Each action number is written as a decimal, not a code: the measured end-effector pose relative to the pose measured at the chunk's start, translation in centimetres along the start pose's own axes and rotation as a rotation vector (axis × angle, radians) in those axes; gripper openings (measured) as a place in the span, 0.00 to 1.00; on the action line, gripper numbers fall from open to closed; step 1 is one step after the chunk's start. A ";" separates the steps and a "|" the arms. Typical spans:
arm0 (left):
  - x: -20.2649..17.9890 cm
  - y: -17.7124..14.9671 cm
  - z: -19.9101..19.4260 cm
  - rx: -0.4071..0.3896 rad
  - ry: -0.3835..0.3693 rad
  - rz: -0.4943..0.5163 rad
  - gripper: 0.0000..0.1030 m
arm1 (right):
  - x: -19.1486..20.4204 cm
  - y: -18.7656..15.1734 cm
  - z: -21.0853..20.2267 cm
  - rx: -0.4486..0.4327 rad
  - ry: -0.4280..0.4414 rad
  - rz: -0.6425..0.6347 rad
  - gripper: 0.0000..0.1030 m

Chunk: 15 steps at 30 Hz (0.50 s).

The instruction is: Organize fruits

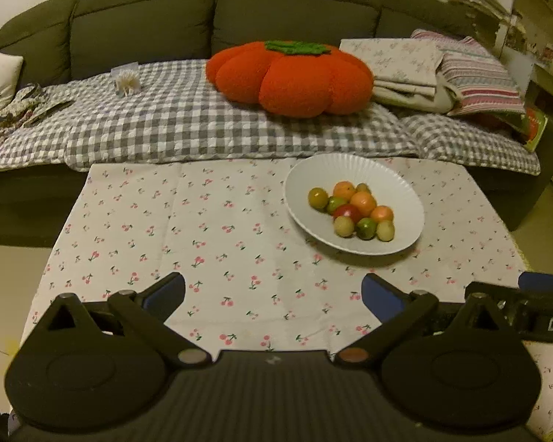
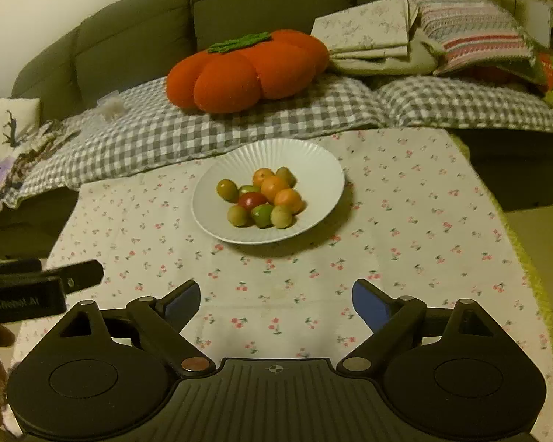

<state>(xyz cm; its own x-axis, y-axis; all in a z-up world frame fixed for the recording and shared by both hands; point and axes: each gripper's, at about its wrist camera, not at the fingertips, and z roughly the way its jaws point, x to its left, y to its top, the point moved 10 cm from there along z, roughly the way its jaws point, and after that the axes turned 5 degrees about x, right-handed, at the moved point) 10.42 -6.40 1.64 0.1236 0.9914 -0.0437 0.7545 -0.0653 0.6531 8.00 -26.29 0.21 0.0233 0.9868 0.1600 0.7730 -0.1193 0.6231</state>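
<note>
- Left wrist view: the left gripper is hovering low over the cherry-print tablecloth, jaws spread wide and holding nothing, with the white ribbed plate sitting ahead and to its right, well apart from the fingertips.
- The fruits are lying heaped together in the plate's hollow: orange, green, yellowish and one red piece, all touching or nearly so. One greenish-yellow fruit is sitting slightly off to the left of the cluster.
- Right wrist view: the right gripper is also waiting over the cloth, jaws parted and empty, with the plate almost straight ahead of it.
- No loose fruit is showing anywhere on the cloth, so the gathering appears to be finished or nearly so; whether any sorting by colour is being asked for cannot be told from the pictures.
- Room for moving is looking generous: bare cloth is stretching between both grippers and the plate, and broadly to the plate's left.
- The plate's far rim is lying close to the table's back edge, where the checked blanket and the orange pumpkin cushion on the sofa are crowding in.
- The two grippers are working side by side, each catching the other's body at its frame edge, so a crossing reach could risk a bump.
</note>
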 end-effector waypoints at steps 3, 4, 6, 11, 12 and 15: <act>-0.3 -0.2 -0.5 -0.017 -0.005 0.010 0.99 | -0.7 0.3 -0.6 -0.031 0.003 0.014 0.95; -0.3 -0.3 -0.6 -0.022 -0.005 0.012 0.99 | -1.0 0.3 -0.6 -0.030 -0.003 0.024 0.96; -0.3 -0.4 -0.7 -0.027 -0.006 0.018 0.99 | -1.3 0.1 -0.5 -0.021 -0.004 0.041 0.96; -0.1 -0.9 -0.8 -0.029 -0.023 0.011 0.99 | -1.0 0.0 -0.7 -0.028 0.000 0.025 0.96; -0.1 -0.9 -0.8 -0.028 -0.025 0.011 0.99 | -0.8 0.0 -0.9 -0.035 0.001 0.018 0.96; -0.2 -1.0 -0.9 -0.030 -0.020 0.013 0.99 | -0.3 0.1 -1.0 -0.039 0.005 0.008 0.96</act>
<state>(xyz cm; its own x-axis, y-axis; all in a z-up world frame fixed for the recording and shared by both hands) 9.10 -6.42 1.68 0.1464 0.9880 -0.0496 0.7333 -0.0747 0.6758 7.44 -26.69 0.96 0.0262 0.9852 0.1695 0.7473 -0.1319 0.6513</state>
